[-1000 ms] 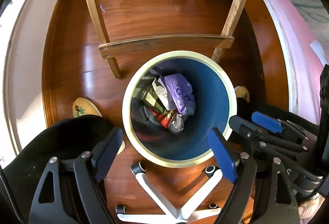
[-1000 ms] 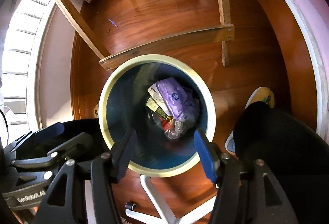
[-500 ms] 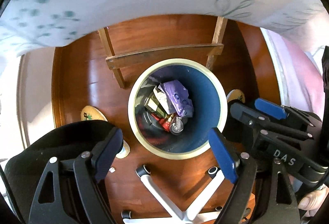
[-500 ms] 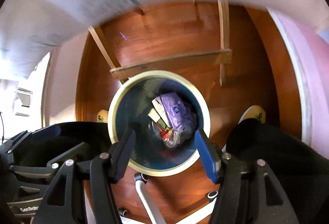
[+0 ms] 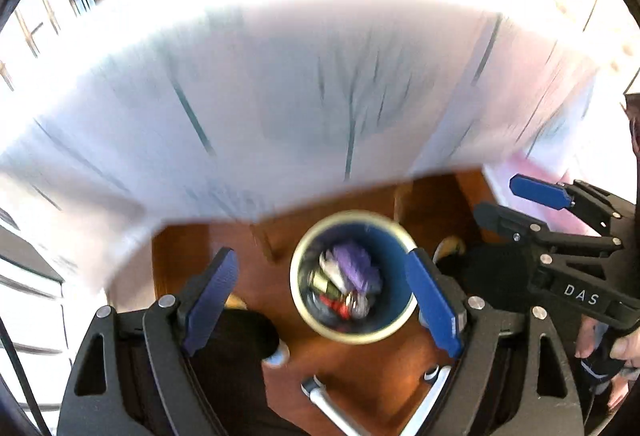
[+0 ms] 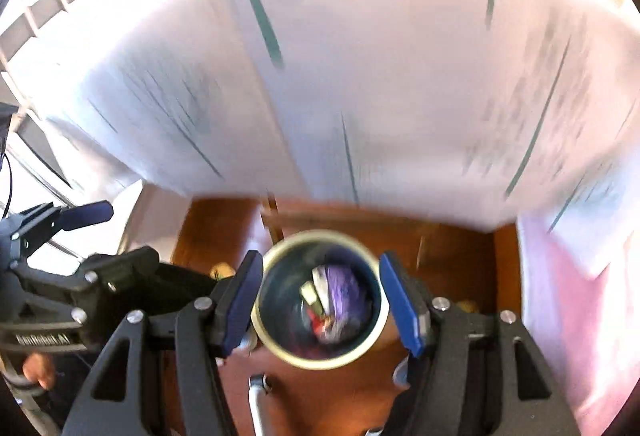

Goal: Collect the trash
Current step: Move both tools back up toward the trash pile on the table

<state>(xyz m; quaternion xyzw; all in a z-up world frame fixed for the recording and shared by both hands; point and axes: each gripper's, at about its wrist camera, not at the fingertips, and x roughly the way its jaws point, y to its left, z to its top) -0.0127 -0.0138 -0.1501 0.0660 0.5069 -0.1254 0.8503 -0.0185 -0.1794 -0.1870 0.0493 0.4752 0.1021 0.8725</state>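
Left wrist view: left gripper [image 5: 322, 302] wide open, blue pads well apart, nothing between them. Trash bin [image 5: 352, 278] on the wooden floor [image 5: 360, 376] far below, framed between the fingers but untouched; inside it a purple wrapper [image 5: 356, 268] and other scraps. Blurred white tablecloth [image 5: 280, 96] filling the upper frame. Right gripper [image 5: 528, 204] visible off to the right, also open, a hand [image 5: 608, 348] on its handle.

Right wrist view: right gripper [image 6: 320, 300] partly open and empty (jaws narrower than the left pair's), bin rim [image 6: 320, 360] seen through the gap, well below. Left gripper [image 6: 80, 232] at the left edge, gripped by a hand [image 6: 38, 376].

Step, judged: bin already loaded, both tools free, so likely between drop-off and the next pick-up. Next move calls for finding remaining trash on the tabletop, which is too blown out to show any.

Pose: both grippers pitched steeply downward, side by side above the bin.
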